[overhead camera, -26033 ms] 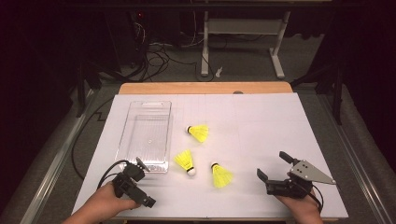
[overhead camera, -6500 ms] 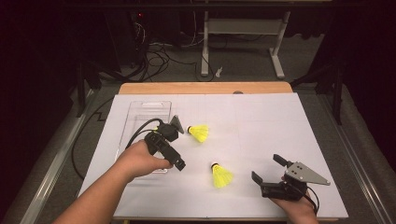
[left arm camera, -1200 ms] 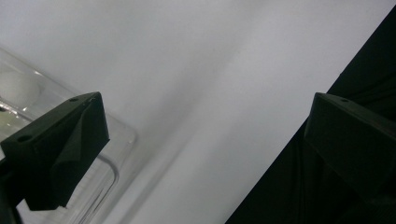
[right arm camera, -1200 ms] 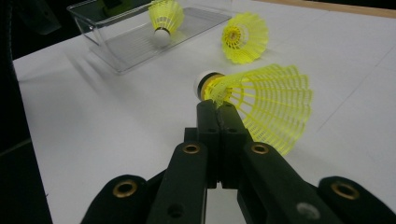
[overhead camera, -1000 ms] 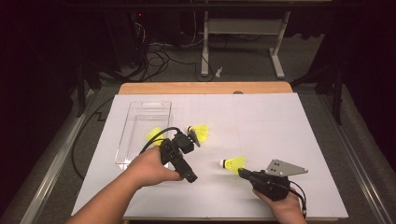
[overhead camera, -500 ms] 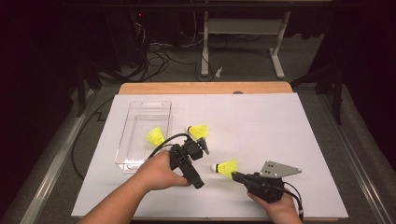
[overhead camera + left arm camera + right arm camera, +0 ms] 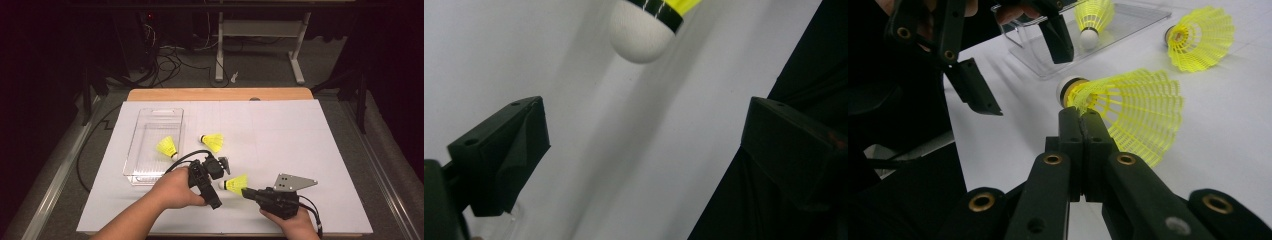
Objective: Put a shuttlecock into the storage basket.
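Three shuttlecocks, and only one is binned so far: it now lies in the clear tray (image 7: pixel 134 150), where half a minute back the tray held none. A second shuttlecock (image 7: pixel 213 141) sits on the white desk (image 7: pixel 310 150) just right of the tray. Your right tongs (image 7: pixel 245 190) are clenched on the skirt of the third shuttlecock (image 7: pixel 235 183), lifted and moved left from a second ago. Your left tongs (image 7: pixel 223 164) have come in beside its cork (image 7: pixel 640 31); the jaws have just been closing a bit but are released, nothing between them yet. Looks like a handoff next.
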Tool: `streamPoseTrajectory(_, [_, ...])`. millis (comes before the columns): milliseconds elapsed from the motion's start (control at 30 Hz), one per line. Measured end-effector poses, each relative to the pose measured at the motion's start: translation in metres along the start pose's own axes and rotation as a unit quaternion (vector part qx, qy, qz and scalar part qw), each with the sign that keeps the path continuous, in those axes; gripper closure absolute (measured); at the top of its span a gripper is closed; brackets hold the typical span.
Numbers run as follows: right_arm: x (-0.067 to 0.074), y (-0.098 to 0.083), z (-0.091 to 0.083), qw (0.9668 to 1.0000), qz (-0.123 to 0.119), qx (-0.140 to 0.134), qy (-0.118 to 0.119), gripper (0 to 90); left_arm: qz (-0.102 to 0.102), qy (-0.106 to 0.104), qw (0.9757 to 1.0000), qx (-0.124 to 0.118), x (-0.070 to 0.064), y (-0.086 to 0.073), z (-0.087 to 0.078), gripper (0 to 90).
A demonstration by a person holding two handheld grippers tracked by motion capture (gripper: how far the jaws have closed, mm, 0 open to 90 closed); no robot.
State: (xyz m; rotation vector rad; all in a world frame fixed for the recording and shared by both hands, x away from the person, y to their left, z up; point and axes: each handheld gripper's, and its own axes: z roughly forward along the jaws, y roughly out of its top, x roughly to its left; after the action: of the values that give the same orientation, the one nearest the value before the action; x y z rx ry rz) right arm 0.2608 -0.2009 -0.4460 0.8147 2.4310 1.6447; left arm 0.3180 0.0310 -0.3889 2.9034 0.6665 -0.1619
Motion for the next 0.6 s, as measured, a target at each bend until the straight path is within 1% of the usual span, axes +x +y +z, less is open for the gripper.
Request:
streamPoseTrajectory(100, [0.002, 0.000, 0.002, 1.0000, -0.002, 0.003, 0.006, 90.0, 0.003, -0.002, 1.0000, -0.004, -0.001, 0.000, 0.001, 8.3])
streamPoseTrajectory(233, [0.005, 0.000, 0.005, 0.9999, 0.001, 0.007, 0.014, 90.0, 0.007, 0.002, 1.0000, -0.006, -0.001, 0.001, 0.003, 11.9])
streamPoseTrajectory(333, [0.007, 0.001, 0.007, 0.9998, -0.001, 0.007, 0.018, 90.0, 0.008, -0.003, 1.0000, 0.001, -0.001, 0.002, 0.004, 15.9])
streamPoseTrajectory(400, [0.007, 0.001, 0.008, 0.9998, -0.001, 0.007, 0.020, 90.0, 0.009, -0.003, 0.9999, 0.003, -0.001, 0.003, 0.005, 17.0])
streamPoseTrajectory(433, [0.007, 0.001, 0.009, 0.9997, -0.002, 0.009, 0.021, 90.0, 0.009, -0.003, 1.0000, 0.000, -0.002, 0.003, 0.006, 18.0])
streamPoseTrajectory(533, [0.008, 0.001, 0.010, 0.9997, -0.002, 0.008, 0.025, 90.0, 0.011, -0.003, 0.9999, 0.001, -0.002, 0.004, 0.006, 22.0])
streamPoseTrajectory(600, [0.009, 0.001, 0.011, 0.9996, -0.001, 0.009, 0.026, 90.0, 0.012, -0.004, 0.9999, -0.002, -0.002, 0.003, 0.006, 26.6])
